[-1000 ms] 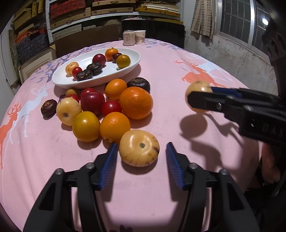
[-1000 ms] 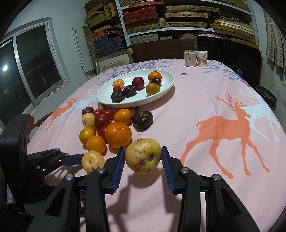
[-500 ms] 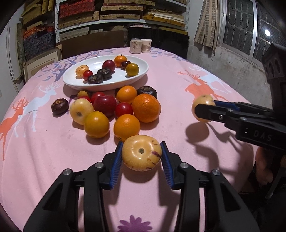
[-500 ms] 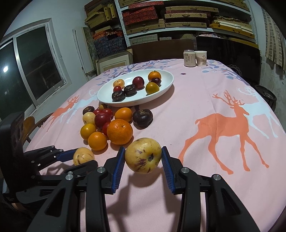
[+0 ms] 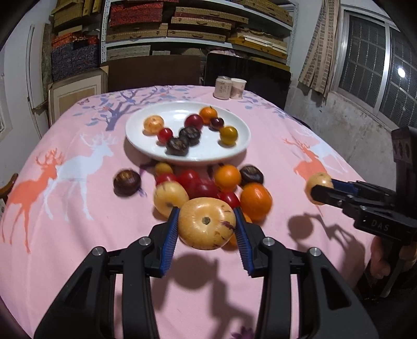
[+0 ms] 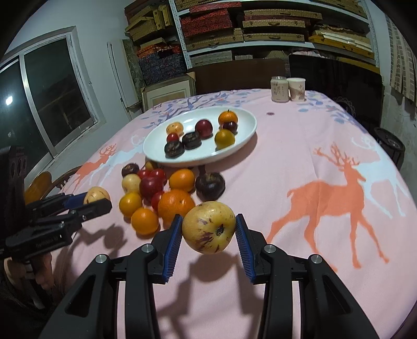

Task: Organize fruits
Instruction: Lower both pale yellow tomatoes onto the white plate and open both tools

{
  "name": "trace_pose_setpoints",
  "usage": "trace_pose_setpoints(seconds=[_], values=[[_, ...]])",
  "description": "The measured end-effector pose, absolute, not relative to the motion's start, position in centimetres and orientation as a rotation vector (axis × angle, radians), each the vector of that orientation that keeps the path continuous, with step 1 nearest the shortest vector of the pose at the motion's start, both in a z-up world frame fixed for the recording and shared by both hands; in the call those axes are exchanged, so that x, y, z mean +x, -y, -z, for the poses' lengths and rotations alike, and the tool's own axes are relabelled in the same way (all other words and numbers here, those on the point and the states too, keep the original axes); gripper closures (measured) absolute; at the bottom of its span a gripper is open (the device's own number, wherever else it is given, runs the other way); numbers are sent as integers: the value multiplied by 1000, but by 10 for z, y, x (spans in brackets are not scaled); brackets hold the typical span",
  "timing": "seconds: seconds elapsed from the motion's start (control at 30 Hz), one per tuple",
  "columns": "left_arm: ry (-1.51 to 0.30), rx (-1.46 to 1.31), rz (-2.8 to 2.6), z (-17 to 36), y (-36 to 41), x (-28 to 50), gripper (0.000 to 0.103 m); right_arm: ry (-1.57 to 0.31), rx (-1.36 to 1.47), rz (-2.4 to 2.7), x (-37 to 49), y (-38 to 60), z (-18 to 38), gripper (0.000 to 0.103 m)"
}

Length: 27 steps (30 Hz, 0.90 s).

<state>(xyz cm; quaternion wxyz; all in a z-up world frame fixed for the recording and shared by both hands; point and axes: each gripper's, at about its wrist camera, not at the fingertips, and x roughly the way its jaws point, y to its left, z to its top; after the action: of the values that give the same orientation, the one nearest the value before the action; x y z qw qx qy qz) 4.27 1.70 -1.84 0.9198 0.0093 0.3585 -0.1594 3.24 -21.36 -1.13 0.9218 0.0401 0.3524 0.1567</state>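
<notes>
My left gripper (image 5: pixel 207 225) is shut on a pale yellow fruit (image 5: pixel 206 226) and holds it above the pink cloth; this gripper also shows in the right wrist view (image 6: pixel 97 199). My right gripper (image 6: pixel 208 230) is shut on a yellow fruit with purple streaks (image 6: pixel 208 230), lifted off the table; it shows in the left wrist view (image 5: pixel 319 190) too. A white oval plate (image 5: pixel 234 151) beyond holds several small fruits. A pile of oranges, red and dark fruits (image 5: pixel 208 182) lies on the cloth between the plate and my grippers.
Two cups (image 5: pixel 230 87) stand at the table's far edge. A dark fruit (image 5: pixel 127 182) lies apart, left of the pile. Shelves with boxes (image 5: pixel 182 23) fill the back wall. The table edge falls away on the right.
My left gripper closed on the pale yellow fruit and lifted it off the cloth. My right gripper keeps its hold on the streaked fruit and has risen a little.
</notes>
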Motion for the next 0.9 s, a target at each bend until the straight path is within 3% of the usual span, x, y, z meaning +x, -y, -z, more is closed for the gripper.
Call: trace_pose_setpoints(seconds=[0.23,0.4,0.57,0.8,0.83,0.87,0.9], values=[[-716,18,317,-15,-16,133,63,-709,115,-327,117,213,-33,62],[-749,14,294,-23,-1,216,63,-757,141,-273,197,208,-28,62],[-848,6,261,-1,11,291,63,-803,114,-218,257,194,-3,62],[-943,-34,226,34,8,334,62,-842,85,-208,292,182,20,61],[-940,-44,234,34,7,334,60,-843,70,-200,293,182,20,61],[-937,-50,239,32,6,332,50,-838,58,-192,292,182,19,59],[-919,-59,237,28,4,328,44,-820,54,-189,290,183,16,48]])
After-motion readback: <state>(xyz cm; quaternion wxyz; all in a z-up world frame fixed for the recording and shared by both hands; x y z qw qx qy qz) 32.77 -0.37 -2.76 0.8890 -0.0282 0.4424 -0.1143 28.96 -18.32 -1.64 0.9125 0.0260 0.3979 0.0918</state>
